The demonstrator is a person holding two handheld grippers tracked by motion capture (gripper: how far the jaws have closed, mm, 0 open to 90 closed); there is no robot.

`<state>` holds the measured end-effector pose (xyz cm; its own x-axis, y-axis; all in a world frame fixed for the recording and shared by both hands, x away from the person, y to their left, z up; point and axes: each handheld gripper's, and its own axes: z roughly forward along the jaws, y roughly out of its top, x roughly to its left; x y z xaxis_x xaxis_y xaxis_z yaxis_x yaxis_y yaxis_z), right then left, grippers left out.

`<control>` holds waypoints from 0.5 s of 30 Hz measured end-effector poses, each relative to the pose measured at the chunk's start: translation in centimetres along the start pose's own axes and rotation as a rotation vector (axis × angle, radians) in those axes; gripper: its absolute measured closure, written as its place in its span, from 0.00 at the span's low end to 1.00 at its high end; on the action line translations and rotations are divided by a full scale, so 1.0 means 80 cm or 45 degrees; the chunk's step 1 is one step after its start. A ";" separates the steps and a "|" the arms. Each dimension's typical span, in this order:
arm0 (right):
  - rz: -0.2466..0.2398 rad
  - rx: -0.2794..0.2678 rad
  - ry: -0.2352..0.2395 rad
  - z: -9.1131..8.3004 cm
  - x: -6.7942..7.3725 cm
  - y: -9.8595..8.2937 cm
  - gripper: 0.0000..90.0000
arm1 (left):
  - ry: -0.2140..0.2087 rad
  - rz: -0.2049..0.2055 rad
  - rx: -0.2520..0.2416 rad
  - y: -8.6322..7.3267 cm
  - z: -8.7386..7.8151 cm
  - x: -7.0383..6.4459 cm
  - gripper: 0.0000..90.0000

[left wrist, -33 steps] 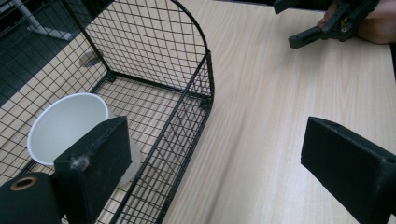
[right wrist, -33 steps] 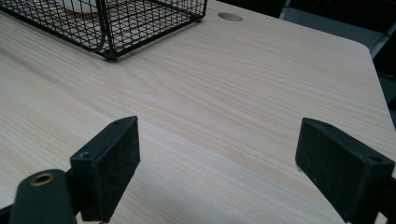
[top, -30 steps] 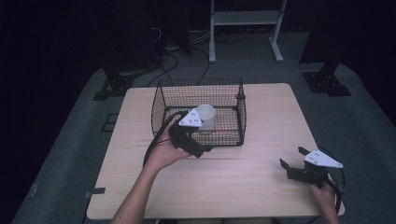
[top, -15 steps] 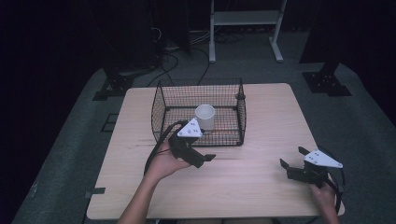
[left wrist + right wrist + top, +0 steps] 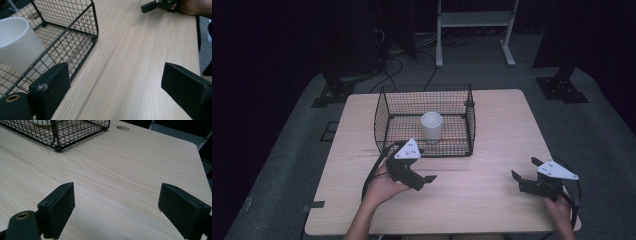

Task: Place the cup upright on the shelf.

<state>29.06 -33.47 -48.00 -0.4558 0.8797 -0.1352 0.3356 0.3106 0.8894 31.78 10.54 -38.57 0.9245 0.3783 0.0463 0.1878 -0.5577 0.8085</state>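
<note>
From the high view I see the wooden table (image 5: 492,145) with a black wire basket (image 5: 384,117) standing on its far half, left of centre. A white cup (image 5: 431,125) stands upright inside the basket, near the middle of its floor, clear of the walls.

My left gripper (image 5: 419,176) sits just in front of the basket's near wall, held in my left hand (image 5: 382,182) above the table, its tips pointing right. In the left gripper view its jaws stand wide apart with bare wood between them; it is released and grips nothing. The basket's near corner (image 5: 93,37) lies just beside the left jaw, and the cup (image 5: 17,42) shows behind the wire.

My right gripper (image 5: 526,174) is near the table's right front corner, well apart from the basket, held in my right hand (image 5: 562,210). In the right gripper view its jaws are likewise spread, released, over bare table (image 5: 120,170). A corner of the basket (image 5: 57,135) shows at upper left.
</note>
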 end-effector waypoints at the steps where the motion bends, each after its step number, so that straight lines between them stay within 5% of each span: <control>1: 0.000 0.000 0.000 0.000 0.000 0.000 0.15 | 0.006 -0.001 0.001 -0.002 -0.001 -0.001 0.09; 15: -0.001 0.002 -0.005 0.000 0.000 0.000 0.15 | 0.006 -0.033 0.003 -0.028 -0.009 -0.011 0.09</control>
<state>29.06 -33.46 -48.01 -0.4528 0.8808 -0.1380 0.3362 0.3121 0.8886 30.31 11.96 -40.01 0.9178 0.3960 0.0280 0.2126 -0.5497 0.8079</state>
